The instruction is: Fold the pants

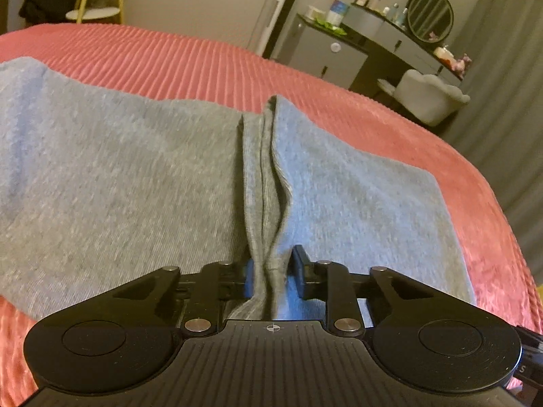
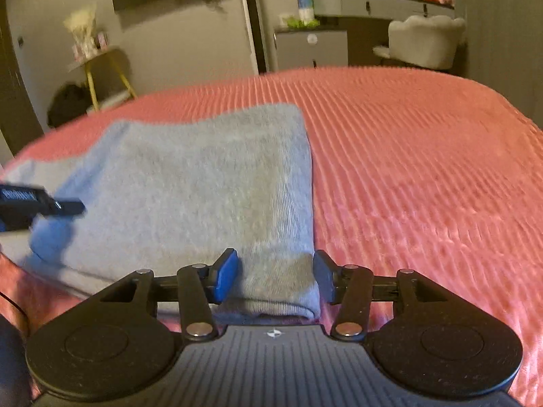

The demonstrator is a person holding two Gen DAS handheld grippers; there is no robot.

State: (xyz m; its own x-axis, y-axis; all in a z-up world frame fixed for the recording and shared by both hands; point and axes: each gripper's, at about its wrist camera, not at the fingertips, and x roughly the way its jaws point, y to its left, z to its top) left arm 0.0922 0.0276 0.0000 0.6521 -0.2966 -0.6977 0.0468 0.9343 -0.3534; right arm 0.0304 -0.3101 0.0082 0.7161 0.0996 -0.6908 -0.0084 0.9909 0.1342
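Grey pants (image 1: 118, 176) lie folded on the pink bedspread (image 1: 203, 64). My left gripper (image 1: 271, 271) is shut on a bunched ridge of the pants' fabric (image 1: 264, 203) that runs up between its fingers. In the right wrist view the pants (image 2: 203, 183) lie as a folded grey block. My right gripper (image 2: 275, 278) stands with its jaws apart around the near right corner of the pants, the fingers beside the cloth and not pinching it. The left gripper (image 2: 37, 203) shows at the left edge of the right wrist view, over the pants.
The ribbed pink bedspread (image 2: 424, 169) stretches wide to the right of the pants. Beyond the bed stand a grey dresser with a round mirror (image 1: 429, 15), a pale armchair (image 2: 424, 40) and a yellow-legged side table (image 2: 101, 68).
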